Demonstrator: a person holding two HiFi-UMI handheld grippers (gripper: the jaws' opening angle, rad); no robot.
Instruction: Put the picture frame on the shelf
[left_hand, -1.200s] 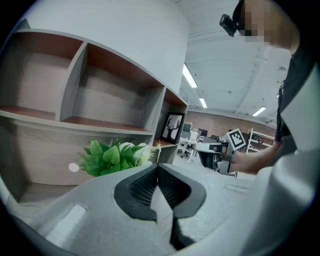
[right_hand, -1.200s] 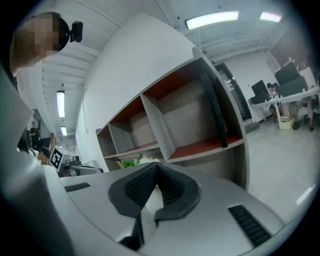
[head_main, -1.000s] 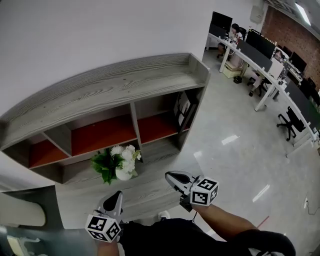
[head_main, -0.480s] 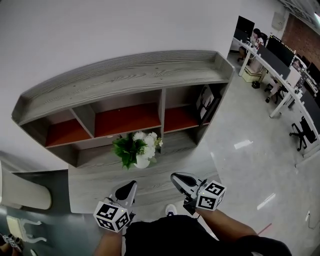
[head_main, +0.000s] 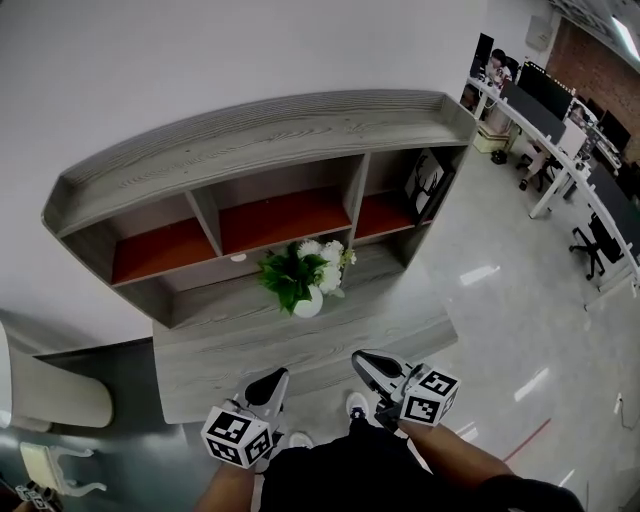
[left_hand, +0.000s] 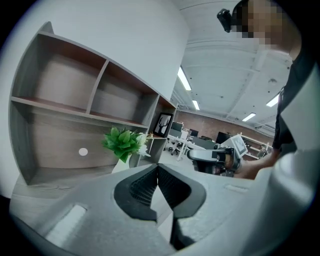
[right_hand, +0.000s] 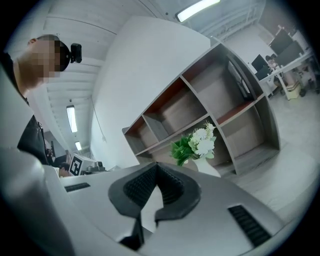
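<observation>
Shelf (head_main: 250, 140) slid rightward; left gripper (head_main: 272, 380), right gripper (head_main: 366, 359) fingers shut, empty. Picture frame (head_main: 428, 186): probably light, stiff, breakable; pinch its rim.

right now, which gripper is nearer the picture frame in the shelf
Right. In the head view the right gripper sits below and slightly left of the picture frame in the rightmost compartment of the shelf. The left gripper is farther left, below the flower vase.
</observation>
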